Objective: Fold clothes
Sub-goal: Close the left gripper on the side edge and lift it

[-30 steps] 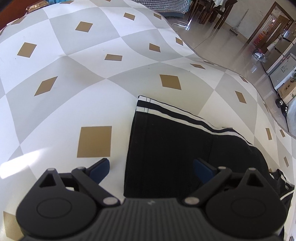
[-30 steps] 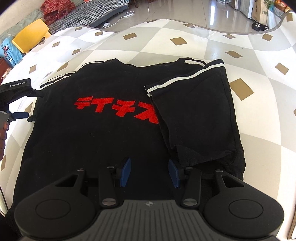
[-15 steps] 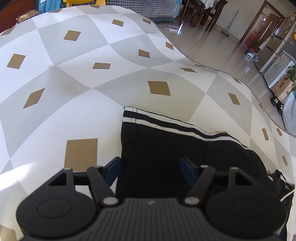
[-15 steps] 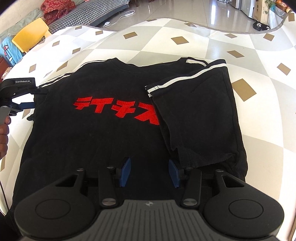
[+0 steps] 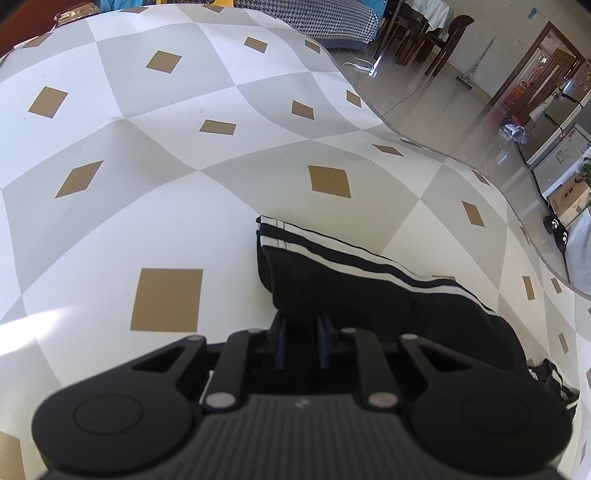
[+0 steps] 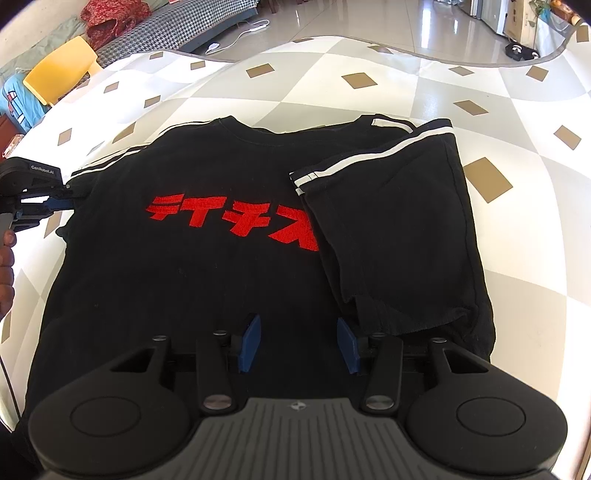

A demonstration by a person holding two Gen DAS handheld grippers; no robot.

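On the checkered table [image 6: 517, 229], left gripper [image 5: 300, 345] is pinched tight on the black tee's sleeve [image 5: 332, 280]; right gripper [image 6: 299, 345] hangs half-open over the tee [image 6: 207, 280], gripping nothing.

A black T-shirt [image 6: 221, 280] with red lettering lies flat, front up; its three-o'clock sleeve [image 6: 388, 221], white-striped, is folded inward.

Daylight glaring off glossy tiled floor [image 6: 388, 26]; yellow chair [image 6: 61, 68] standing beside houndstooth sofa [image 6: 177, 26]; wooden door [image 5: 535, 70] showing beyond dark dining chairs [image 5: 439, 40].
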